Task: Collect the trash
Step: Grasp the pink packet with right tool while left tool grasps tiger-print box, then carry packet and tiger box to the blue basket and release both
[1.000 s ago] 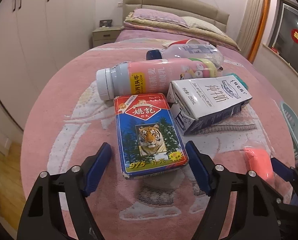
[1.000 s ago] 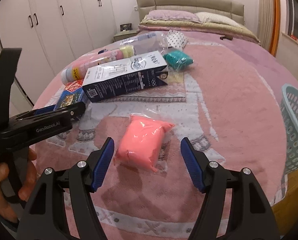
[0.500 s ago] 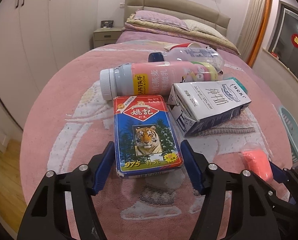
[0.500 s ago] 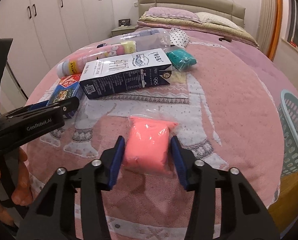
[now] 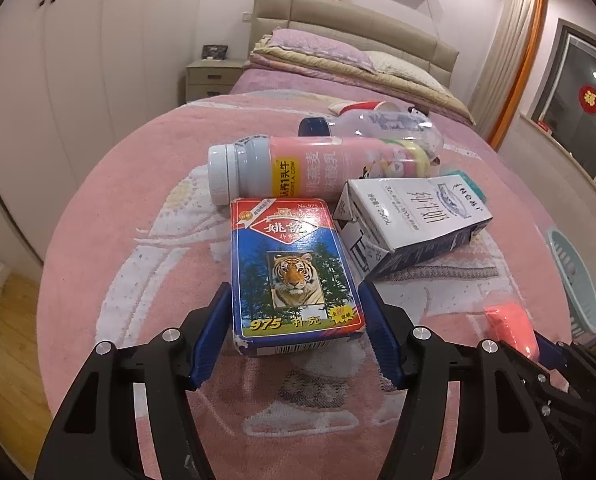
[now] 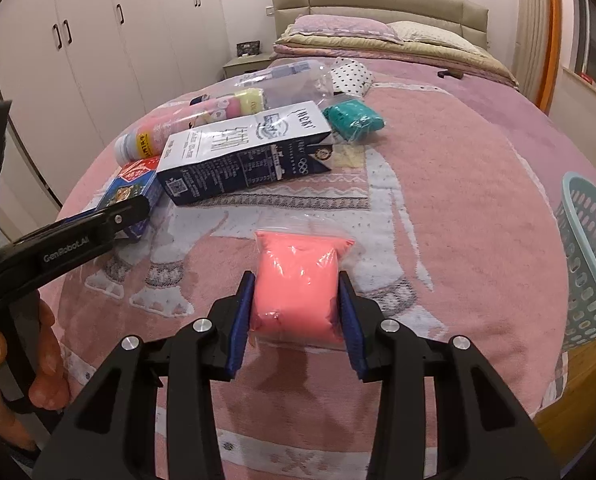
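Pink bedspread [image 6: 438,184] still carries all the trash; the basket [image 6: 590,264] shows nothing inside. Left gripper [image 5: 295,322] brackets the card box [image 5: 293,272], pads touching or nearly so. Right gripper [image 6: 295,312], closing, squeezes the pink pouch [image 6: 298,280].

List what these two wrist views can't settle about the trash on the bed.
- Teal plastic laundry basket: cut by right edge in both views; contents unseen.
- Clear plastic bottle with dark cap: left view, lower side hidden behind pink yogurt-drink bottle.
- Teal bagged lump: left view, mostly behind white-and-navy milk carton.
- Tiger-print card box: right view, partly behind left gripper.
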